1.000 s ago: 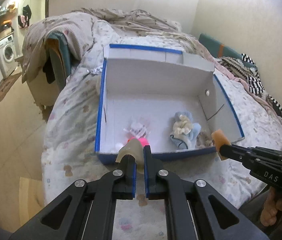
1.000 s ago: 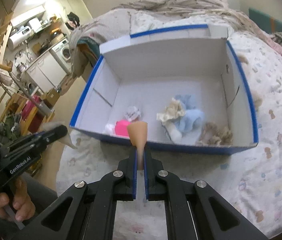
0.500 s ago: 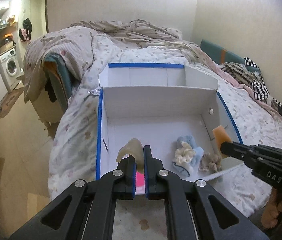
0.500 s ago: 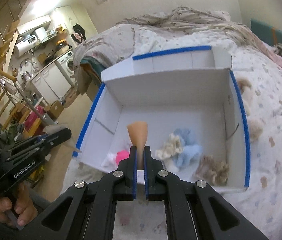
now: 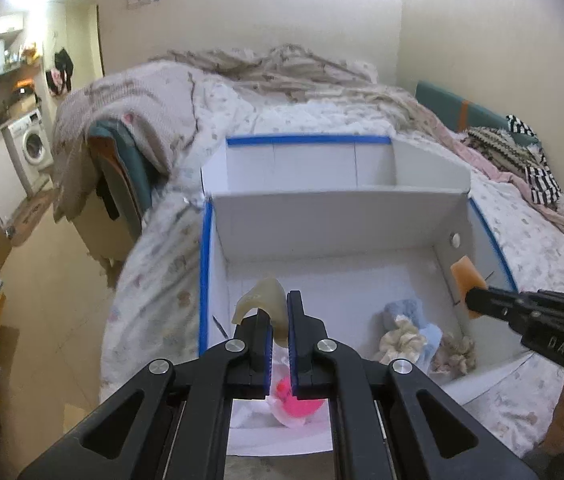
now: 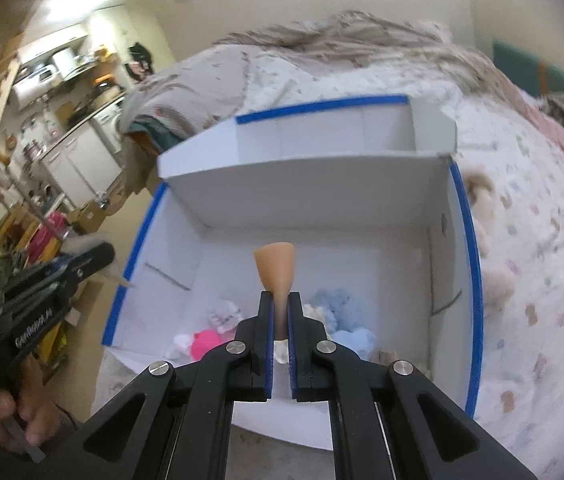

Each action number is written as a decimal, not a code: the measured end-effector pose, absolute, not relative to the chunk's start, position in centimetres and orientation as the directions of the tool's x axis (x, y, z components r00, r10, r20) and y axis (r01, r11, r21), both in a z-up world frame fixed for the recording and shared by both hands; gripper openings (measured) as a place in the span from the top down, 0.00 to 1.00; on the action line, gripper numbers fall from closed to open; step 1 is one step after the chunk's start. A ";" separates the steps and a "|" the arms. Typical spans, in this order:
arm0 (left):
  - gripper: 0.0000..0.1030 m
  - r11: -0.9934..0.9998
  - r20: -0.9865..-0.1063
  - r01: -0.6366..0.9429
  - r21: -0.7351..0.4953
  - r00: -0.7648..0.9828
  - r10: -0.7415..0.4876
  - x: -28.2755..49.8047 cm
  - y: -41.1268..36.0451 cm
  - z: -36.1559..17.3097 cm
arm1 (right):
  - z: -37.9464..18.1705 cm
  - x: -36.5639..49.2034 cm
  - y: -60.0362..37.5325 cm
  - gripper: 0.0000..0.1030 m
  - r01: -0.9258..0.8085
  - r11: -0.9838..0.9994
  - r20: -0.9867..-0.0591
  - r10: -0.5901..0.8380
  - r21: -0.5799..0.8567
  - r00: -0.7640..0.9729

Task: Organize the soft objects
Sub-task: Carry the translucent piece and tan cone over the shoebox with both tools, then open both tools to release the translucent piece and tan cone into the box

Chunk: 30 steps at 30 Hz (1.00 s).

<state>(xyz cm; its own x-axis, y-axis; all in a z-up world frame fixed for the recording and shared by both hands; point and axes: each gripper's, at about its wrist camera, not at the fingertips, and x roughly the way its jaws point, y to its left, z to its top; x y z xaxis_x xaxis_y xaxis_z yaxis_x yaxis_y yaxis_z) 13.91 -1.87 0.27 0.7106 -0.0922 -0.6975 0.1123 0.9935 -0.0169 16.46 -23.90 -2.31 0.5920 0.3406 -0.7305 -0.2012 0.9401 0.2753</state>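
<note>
A white box with blue-taped rims lies open on the bed. My left gripper is shut on a pale cream soft piece over the box's near left part. My right gripper is shut on an orange-tan soft piece, also seen as the orange piece at the box's right wall. On the box floor lie a pink soft item, a light blue and cream bundle and a brownish fluffy item.
The bed has a patterned quilt and a rumpled blanket at its far end. Striped clothes lie at the right. Beige plush items rest outside the box's right wall. A floor and a washing machine are to the left.
Both grippers have moved forward from in front of the box to over its inside, each still holding its soft piece. The box's near wall has dropped out of sight below the fingers.
</note>
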 end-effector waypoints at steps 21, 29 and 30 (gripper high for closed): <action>0.92 0.996 -0.786 0.066 -0.052 0.612 -0.081 17.6 -2.6 -5.1 | -7.8 18.0 -24.2 0.92 -0.128 0.964 -0.836 0.267 0.234 0.480; 0.88 0.996 -0.824 0.081 -0.024 0.563 -0.065 17.9 -3.2 -6.5 | -8.8 18.2 -24.3 0.92 -0.111 0.961 -0.851 0.275 0.253 0.448; 0.88 0.997 -0.829 0.080 -0.021 0.555 -0.062 18.0 -3.2 -6.7 | -8.8 18.2 -24.3 0.92 -0.112 0.961 -0.851 0.276 0.253 0.446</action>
